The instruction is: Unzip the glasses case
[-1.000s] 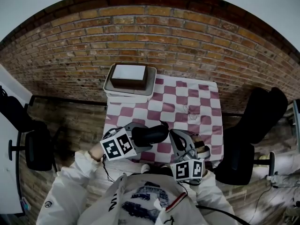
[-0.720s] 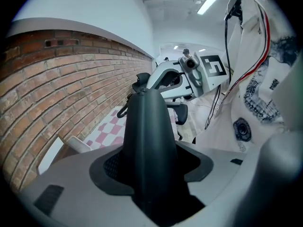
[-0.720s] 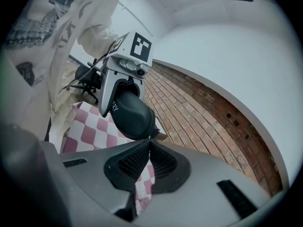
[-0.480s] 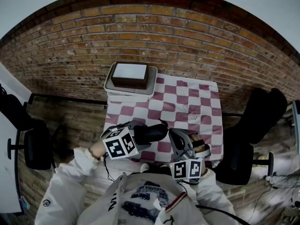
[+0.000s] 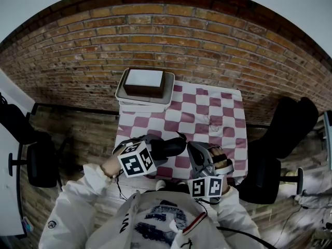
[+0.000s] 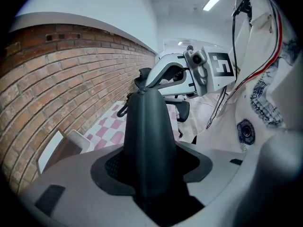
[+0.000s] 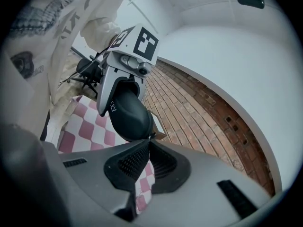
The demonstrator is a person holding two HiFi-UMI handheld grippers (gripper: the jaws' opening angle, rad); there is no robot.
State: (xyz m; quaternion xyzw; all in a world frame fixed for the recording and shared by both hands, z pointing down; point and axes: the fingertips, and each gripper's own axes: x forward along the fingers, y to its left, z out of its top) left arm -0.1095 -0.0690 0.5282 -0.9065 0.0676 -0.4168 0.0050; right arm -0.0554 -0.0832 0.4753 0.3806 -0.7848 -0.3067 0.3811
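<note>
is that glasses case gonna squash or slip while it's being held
Probably stiff: the glasses case shows no dent with the left gripper clamped on it. Its smooth, tapering surface might slide when the right gripper, pinched on the zip pull, tugs.

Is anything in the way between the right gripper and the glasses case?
No, nothing visible is in the way. The right gripper, jaws shut, sits right at the end of the glasses case, which the left gripper holds.
</note>
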